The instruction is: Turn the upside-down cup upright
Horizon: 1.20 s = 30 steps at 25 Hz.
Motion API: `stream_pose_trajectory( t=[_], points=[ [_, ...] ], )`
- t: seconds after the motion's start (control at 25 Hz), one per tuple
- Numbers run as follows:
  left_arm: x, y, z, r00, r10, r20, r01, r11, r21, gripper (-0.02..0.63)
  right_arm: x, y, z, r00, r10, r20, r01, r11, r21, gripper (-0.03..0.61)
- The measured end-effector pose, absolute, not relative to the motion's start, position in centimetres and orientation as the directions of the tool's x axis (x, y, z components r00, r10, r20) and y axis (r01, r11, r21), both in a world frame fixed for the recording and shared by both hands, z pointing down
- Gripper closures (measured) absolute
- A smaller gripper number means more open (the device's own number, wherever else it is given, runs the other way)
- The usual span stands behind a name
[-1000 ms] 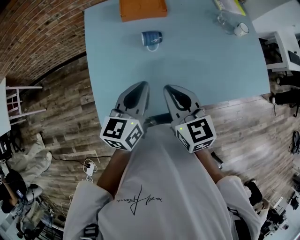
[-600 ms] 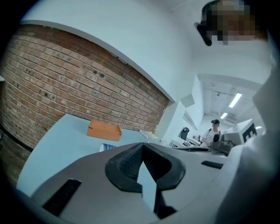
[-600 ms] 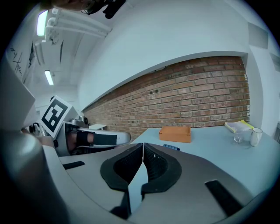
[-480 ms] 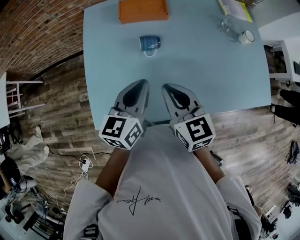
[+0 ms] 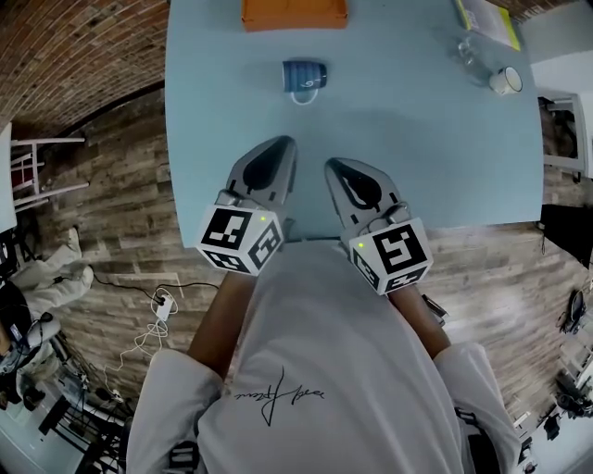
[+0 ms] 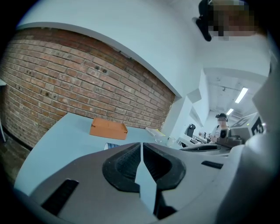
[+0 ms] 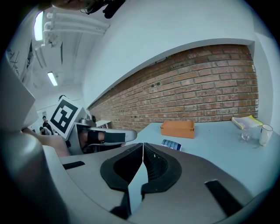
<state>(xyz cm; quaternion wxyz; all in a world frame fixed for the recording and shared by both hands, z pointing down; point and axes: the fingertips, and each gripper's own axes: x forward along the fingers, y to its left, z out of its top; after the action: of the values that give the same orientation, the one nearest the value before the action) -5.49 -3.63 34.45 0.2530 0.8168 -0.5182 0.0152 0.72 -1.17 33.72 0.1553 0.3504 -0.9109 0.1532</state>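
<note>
The left gripper [image 5: 281, 150] and the right gripper [image 5: 336, 170] are held side by side over the near edge of a pale blue desk [image 5: 417, 157]. Each has its jaws pressed together on nothing. Well beyond their tips, towards the far side of the desk, is the blue striped cup [image 5: 303, 76], with its handle turned towards the person. An orange box [image 5: 295, 13] lies just behind it. A clear glass [image 5: 468, 51] and a white mug [image 5: 506, 81] sit far off to the right.

The cup looks like glazed ceramic, so it is probably rigid, fairly weighty, slick and breakable. The likeliest secure hold is a pinch across its wall near the middle, or on the handle, with jaws spread first.
</note>
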Motion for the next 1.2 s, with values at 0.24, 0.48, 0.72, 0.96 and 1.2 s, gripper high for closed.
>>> stream_pose_trajectory(
  t=[0.24,0.48,0.72,0.96,1.2],
  points=[
    [-6.1,-5.3,35.9,0.445,-0.839,0.312,-0.865,-0.313,0.393,0.604,0.9,-2.1,33.9,-0.706,-0.584,0.4,-0.683,0.711,-0.167,0.557],
    [-6.5,-7.4,37.9,0.451,-0.821,0.351,-0.868,-0.311,0.387,0.604,1.0,-3.7,34.6,-0.702,-0.579,0.415,-0.685,0.708,-0.17,0.557],
    [-6.9,-8.8,39.2,0.443,-0.814,0.375,-0.874,-0.299,0.383,0.604,1.0,-4.2,35.1,-0.697,-0.569,0.436,-0.689,0.7,-0.188,0.557],
    [-7.4,-10.6,41.8,0.452,-0.794,0.408,-0.87,-0.29,0.399,0.604,1.1,-4.8,36.2,-0.685,-0.562,0.464,-0.699,0.685,-0.204,0.557],
    [-7.9,-12.4,43.1,0.453,-0.79,0.414,-0.867,-0.282,0.41,0.604,1.2,-5.3,36.5,-0.677,-0.557,0.48,-0.706,0.676,-0.211,0.557]
  ],
)
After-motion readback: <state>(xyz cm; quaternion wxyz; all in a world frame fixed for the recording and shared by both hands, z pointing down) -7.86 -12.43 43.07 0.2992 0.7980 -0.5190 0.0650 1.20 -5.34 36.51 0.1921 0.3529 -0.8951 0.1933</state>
